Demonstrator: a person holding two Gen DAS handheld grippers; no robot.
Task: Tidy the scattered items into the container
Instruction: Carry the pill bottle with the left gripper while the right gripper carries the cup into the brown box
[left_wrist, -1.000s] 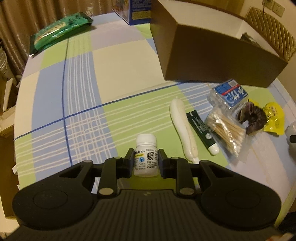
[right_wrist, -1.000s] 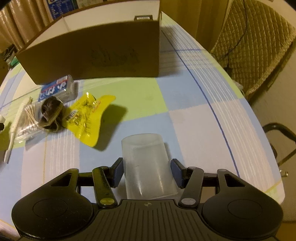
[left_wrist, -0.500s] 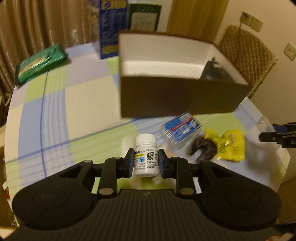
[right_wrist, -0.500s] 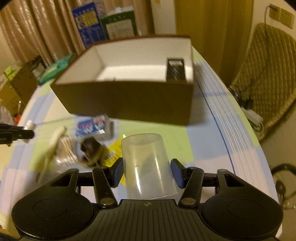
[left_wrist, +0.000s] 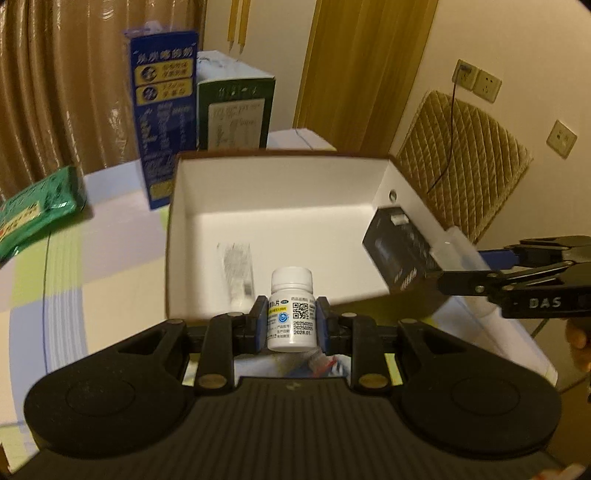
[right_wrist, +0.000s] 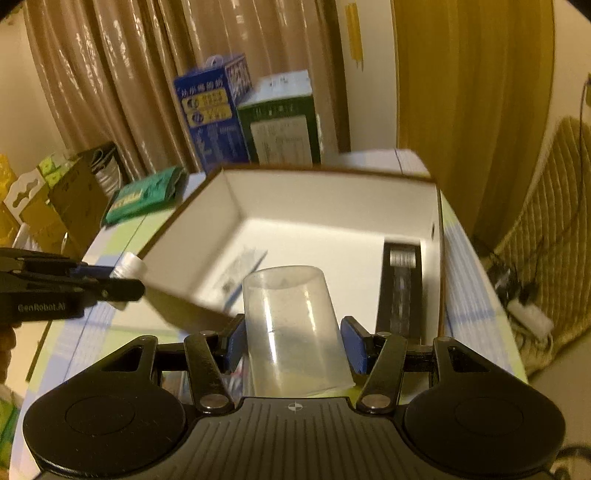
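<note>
My left gripper (left_wrist: 291, 323) is shut on a small white pill bottle (left_wrist: 291, 295) with a QR label, held upright over the near wall of the open cardboard box (left_wrist: 192, 192). My right gripper (right_wrist: 291, 347) is shut on a clear plastic cup (right_wrist: 291, 325), held bottom-up above the box's (right_wrist: 192, 229) near edge. Inside the box, a black item (left_wrist: 395, 254) leans at the right wall and a paper slip (left_wrist: 236, 266) lies on the floor. Each gripper shows in the other's view: the right gripper (left_wrist: 476, 267) with the cup, and the left gripper (right_wrist: 110, 280) with the bottle.
A blue carton (left_wrist: 162, 122) and a green-and-white carton (left_wrist: 236, 110) stand behind the box. A green packet (left_wrist: 33, 210) lies at the far left on the checked tablecloth (left_wrist: 92, 258). A quilted chair (left_wrist: 461, 158) stands to the right, and curtains hang behind.
Both grippers have risen and moved toward the box with their loads. The box's white inside has come into view, and the loose items on the cloth have dropped out of sight.
</note>
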